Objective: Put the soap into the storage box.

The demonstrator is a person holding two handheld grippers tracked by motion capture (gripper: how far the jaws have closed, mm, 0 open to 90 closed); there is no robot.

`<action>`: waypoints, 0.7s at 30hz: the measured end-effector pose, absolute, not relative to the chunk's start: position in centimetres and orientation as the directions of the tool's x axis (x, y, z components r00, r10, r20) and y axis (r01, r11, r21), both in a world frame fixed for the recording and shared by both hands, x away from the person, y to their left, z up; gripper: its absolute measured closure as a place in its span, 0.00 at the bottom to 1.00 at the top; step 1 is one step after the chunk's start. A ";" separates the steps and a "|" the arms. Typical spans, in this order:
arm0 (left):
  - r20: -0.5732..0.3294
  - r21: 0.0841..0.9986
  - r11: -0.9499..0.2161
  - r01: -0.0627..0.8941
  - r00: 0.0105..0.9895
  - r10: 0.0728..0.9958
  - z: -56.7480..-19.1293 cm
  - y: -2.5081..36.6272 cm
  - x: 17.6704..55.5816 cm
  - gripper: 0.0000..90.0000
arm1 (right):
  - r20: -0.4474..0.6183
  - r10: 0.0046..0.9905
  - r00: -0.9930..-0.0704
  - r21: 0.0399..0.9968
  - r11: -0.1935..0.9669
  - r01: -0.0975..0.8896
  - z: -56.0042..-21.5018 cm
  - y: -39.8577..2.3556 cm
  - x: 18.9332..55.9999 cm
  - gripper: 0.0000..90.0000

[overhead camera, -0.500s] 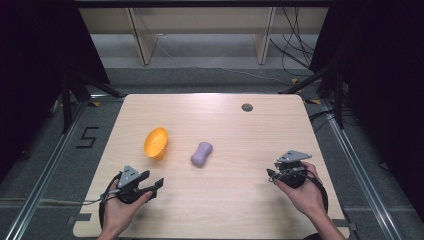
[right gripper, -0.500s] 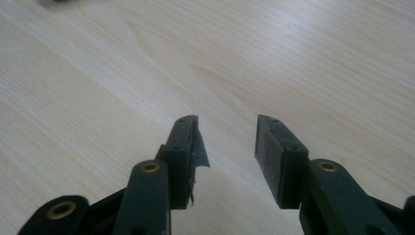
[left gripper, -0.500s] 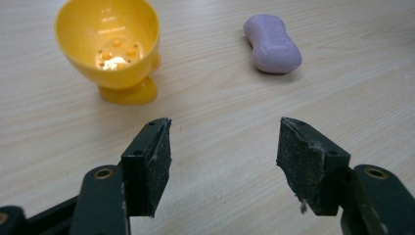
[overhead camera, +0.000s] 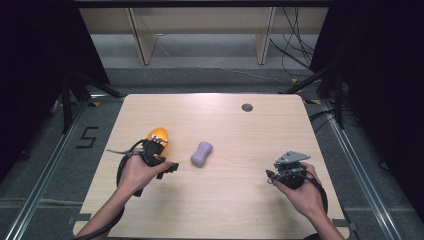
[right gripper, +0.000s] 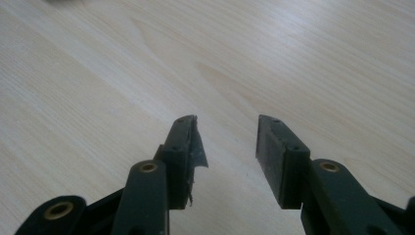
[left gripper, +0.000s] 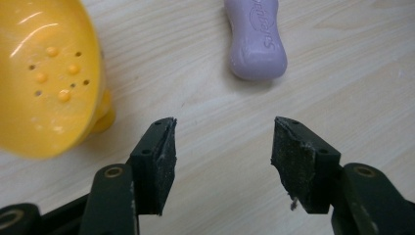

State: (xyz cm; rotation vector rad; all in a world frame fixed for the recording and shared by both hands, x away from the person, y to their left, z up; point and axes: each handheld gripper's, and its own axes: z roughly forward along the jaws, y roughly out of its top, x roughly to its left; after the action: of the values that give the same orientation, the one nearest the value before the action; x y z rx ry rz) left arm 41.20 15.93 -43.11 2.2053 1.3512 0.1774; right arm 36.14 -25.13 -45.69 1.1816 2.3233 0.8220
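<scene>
— What's changed on the tabletop (overhead camera: 250, 150)?

— My left gripper (overhead camera: 167, 167) has moved up from the near edge toward the middle. Its jaws stand apart, nothing between them.

— And the things?

— The yellow dish (left gripper: 46, 73) lies just left of it, the purple soap (left gripper: 257, 41) a little beyond, both untouched. I judge a pick is coming.

— Your right gripper (right gripper: 227, 142)?

— Near right, jaws apart over bare wood.
</scene>
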 end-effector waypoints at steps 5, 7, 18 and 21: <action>-0.152 0.448 -0.330 0.831 0.434 0.888 -43.1 13.5 44.2 0.46 | -0.073 0.832 -0.549 0.661 0.453 0.598 -45.6 -25.2 36.1 0.66; -0.165 0.437 -0.320 0.841 0.425 0.890 -43.0 12.5 45.0 0.46 | -0.076 0.831 -0.551 0.660 0.456 0.597 -45.6 -25.2 36.1 0.66; -0.154 0.360 -0.354 0.863 0.429 0.890 -43.6 8.1 48.3 0.46 | -0.083 0.821 -0.565 0.664 0.468 0.583 -45.8 -25.2 36.2 0.65; -0.138 0.342 -0.365 0.866 0.430 0.892 -43.7 7.1 48.8 0.47 | -0.068 0.825 -0.561 0.659 0.459 0.596 -45.8 -25.1 36.2 0.65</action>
State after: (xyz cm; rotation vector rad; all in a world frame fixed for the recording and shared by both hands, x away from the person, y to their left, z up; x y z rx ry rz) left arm 48.79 7.06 -43.69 2.3268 1.5012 0.0993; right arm 36.16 -25.10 -45.76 1.1979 2.3342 0.8338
